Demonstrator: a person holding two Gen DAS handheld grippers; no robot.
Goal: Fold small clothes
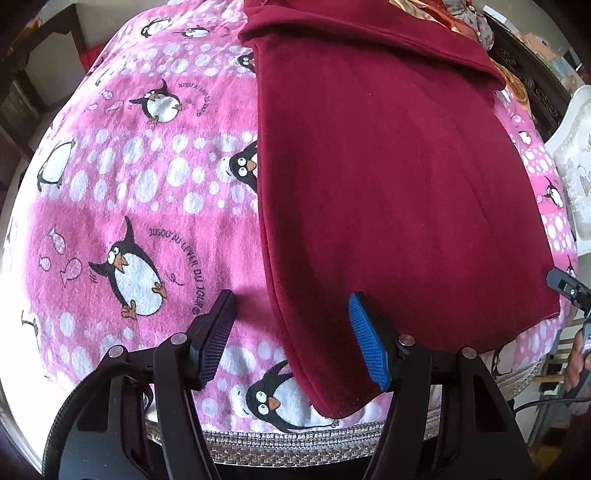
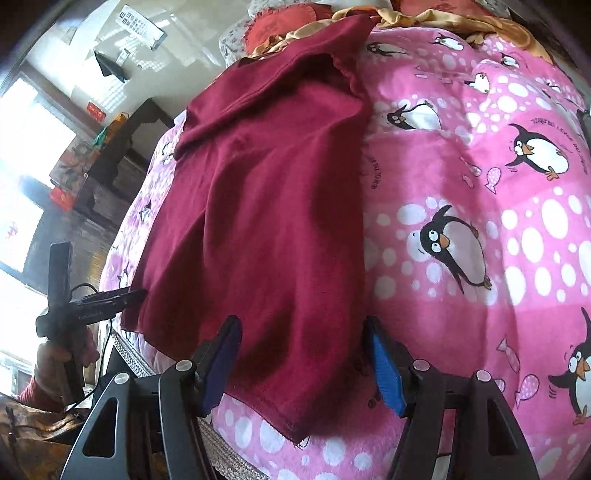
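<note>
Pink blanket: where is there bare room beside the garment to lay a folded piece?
The pink penguin blanket lies bare in a broad patch beside the maroon garment's long edge, running to the near braided trim. The far end is crowded with piled orange and floral cloth.

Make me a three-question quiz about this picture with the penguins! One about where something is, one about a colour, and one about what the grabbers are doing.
1. Where does the red garment lie?
A. On the penguin blanket
B. On the floor
C. In a basket

2. What colour is the blanket's background?
A. Green
B. Pink
C. Yellow

3. How are the left gripper and the right gripper?
A. Both shut on the garment
B. One open, one shut
C. Both open

Answers: 1 A, the garment is spread flat on the blanket. 2 B, pink shows between the penguins and white dots. 3 C, each view shows wide-apart fingers holding nothing.
</note>
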